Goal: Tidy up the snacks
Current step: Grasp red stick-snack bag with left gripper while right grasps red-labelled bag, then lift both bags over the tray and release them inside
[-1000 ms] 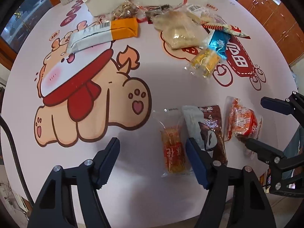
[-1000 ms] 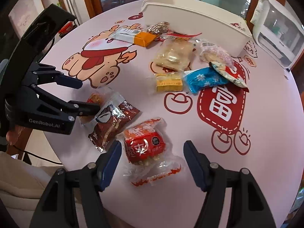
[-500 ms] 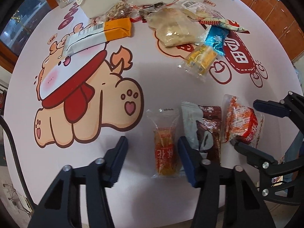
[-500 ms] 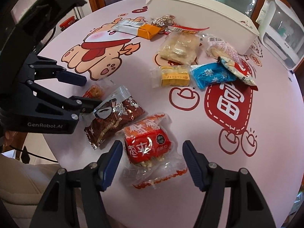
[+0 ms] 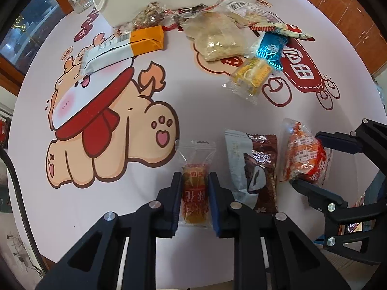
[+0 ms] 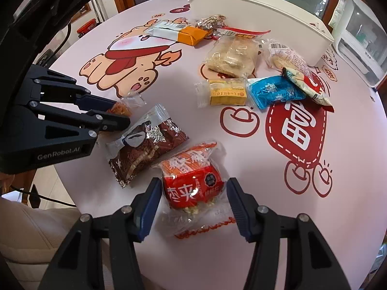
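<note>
My left gripper point(image 5: 194, 183) is shut on a small clear packet with an orange-red snack point(image 5: 194, 193) lying on the table near its front edge; it shows in the right wrist view point(image 6: 121, 107) too. My right gripper point(image 6: 193, 191) is open, its fingers either side of a red and orange snack bag point(image 6: 191, 181), also in the left wrist view point(image 5: 303, 157). A brown snowflake packet point(image 6: 145, 142) lies between the two. A white bin point(image 6: 254, 19) stands at the far side.
Several more snacks lie before the bin: an orange and white bar point(image 6: 179, 32), a beige bag point(image 6: 229, 55), a yellow packet point(image 6: 227, 94), a blue packet point(image 6: 275, 90). The round table point(image 6: 241, 217) has cartoon prints. A white appliance point(image 6: 360, 38) stands far right.
My left gripper moved forward and closed from wide open onto the orange-red packet. My right gripper came a little closer around the red bag and narrowed slightly.
</note>
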{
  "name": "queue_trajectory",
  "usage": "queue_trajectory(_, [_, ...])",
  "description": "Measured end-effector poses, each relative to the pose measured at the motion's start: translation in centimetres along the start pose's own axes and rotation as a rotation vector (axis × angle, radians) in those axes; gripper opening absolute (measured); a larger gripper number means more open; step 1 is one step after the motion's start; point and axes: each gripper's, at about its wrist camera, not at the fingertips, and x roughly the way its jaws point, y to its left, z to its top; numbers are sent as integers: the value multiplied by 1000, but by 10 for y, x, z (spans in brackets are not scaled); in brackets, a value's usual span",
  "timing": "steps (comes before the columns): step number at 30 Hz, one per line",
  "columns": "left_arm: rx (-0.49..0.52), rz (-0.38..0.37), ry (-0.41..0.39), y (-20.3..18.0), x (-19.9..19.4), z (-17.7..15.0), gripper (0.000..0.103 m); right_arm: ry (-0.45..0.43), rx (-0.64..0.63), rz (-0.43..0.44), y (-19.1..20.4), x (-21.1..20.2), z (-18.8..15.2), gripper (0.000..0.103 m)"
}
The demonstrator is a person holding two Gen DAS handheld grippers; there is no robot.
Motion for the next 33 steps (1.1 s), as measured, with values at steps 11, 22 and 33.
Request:
queue_trajectory(11, [-12,16,-74,14,-28,11,19,-5,64,12,-13,-10,10,53])
queue_trajectory(22, [2,31,-219,29,-83,67,19,-157,146,19,-43,-65,64,53])
queue_trajectory(33, [67,108,-348,67,-126,159,19,-285,216,-26,-74,-104,154,53])
